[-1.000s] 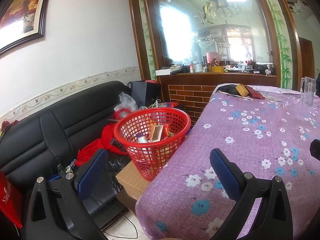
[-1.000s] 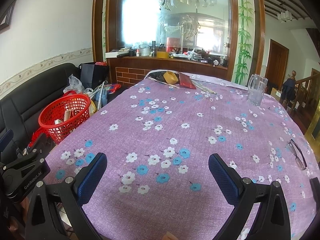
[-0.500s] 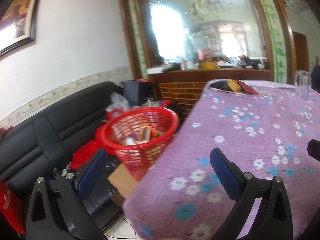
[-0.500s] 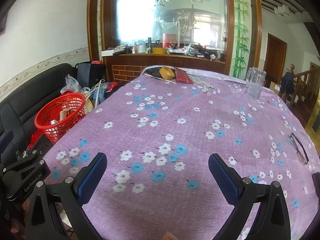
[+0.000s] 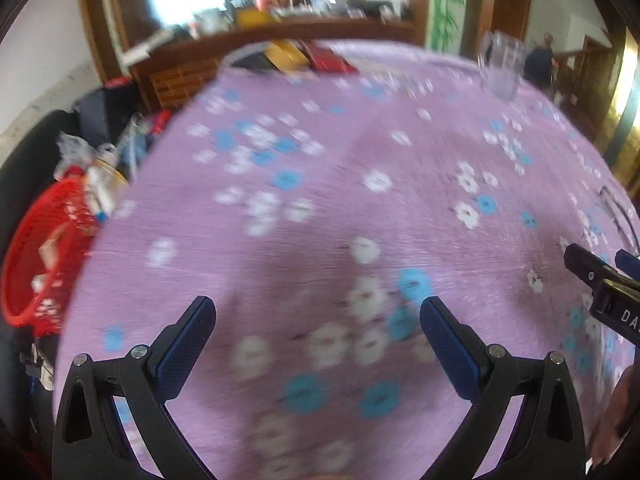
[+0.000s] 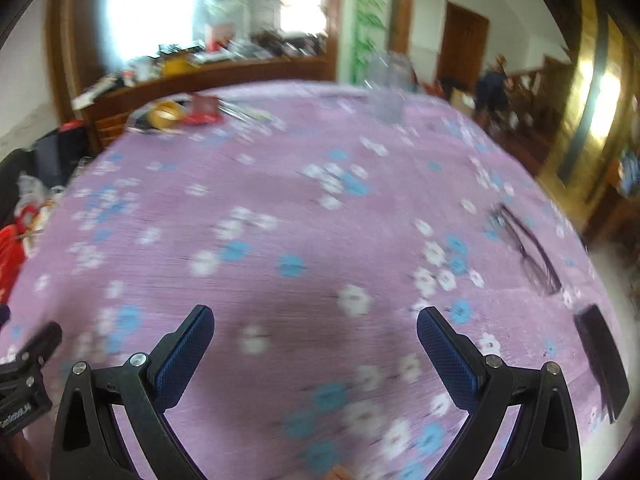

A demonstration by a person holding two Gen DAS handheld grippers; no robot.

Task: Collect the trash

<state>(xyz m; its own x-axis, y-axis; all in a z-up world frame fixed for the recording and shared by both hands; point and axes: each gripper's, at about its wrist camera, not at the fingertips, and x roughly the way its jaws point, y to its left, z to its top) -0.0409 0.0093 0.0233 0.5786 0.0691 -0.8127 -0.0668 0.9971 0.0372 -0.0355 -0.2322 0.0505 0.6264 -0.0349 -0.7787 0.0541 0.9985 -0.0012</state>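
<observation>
Both views motion-blurred. Red plastic mesh basket (image 5: pixel 38 248), left of the left tool: partly behind the bench edge, contents unreadable. Clear glass jug (image 5: pixel 502 66), far ahead: smeared. Dark-framed spectacles (image 6: pixel 528 250), ahead-right of the right tool: outline blurred. Flat black rectangular object (image 6: pixel 602 360), at right: identity unclear. Clutter on the wooden ledge (image 6: pixel 224 70): indistinct.

Home dining room, floral tablecloth (image 6: pixel 304 216), black sofa (image 5: pixel 24 152), wooden door (image 6: pixel 460 52)
</observation>
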